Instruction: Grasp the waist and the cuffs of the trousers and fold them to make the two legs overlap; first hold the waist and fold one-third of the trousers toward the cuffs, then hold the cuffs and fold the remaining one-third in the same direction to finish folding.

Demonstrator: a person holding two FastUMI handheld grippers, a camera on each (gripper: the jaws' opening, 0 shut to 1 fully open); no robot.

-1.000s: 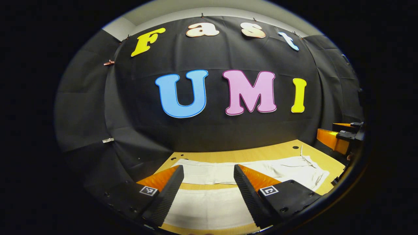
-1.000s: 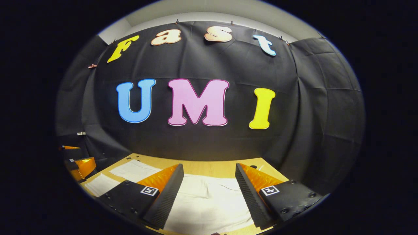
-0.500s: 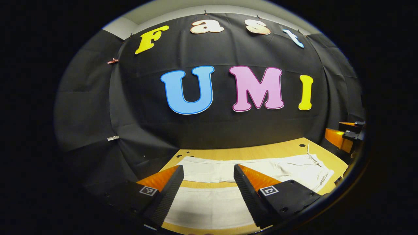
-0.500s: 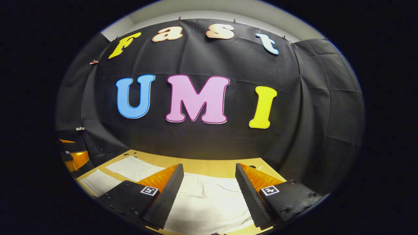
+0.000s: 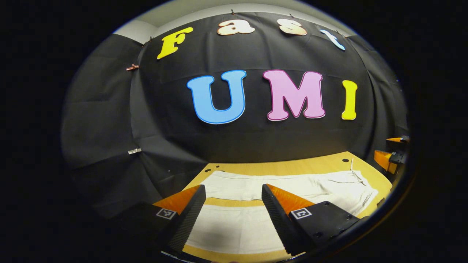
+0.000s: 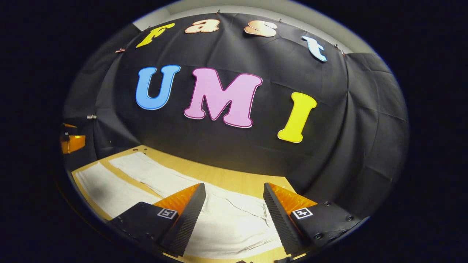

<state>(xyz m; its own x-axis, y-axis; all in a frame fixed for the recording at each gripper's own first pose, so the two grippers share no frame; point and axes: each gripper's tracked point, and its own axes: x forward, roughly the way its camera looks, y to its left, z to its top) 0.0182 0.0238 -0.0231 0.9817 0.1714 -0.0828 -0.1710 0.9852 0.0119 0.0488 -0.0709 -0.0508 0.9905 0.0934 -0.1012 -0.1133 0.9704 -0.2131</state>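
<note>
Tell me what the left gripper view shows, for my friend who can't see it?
White trousers lie flat on a wooden table, legs apart. The left gripper hovers open above the nearer leg.

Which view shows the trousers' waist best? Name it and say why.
The right gripper view: the waist, creased, lies close between the right gripper's open fingers. The left gripper view shows the waist farther off, with both legs spread apart on the table.

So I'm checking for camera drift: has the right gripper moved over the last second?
Yes. The right gripper has tilted and swung rightward: in the right gripper view the booth wall now slants, and more of the trousers stretches off to its left.
</note>
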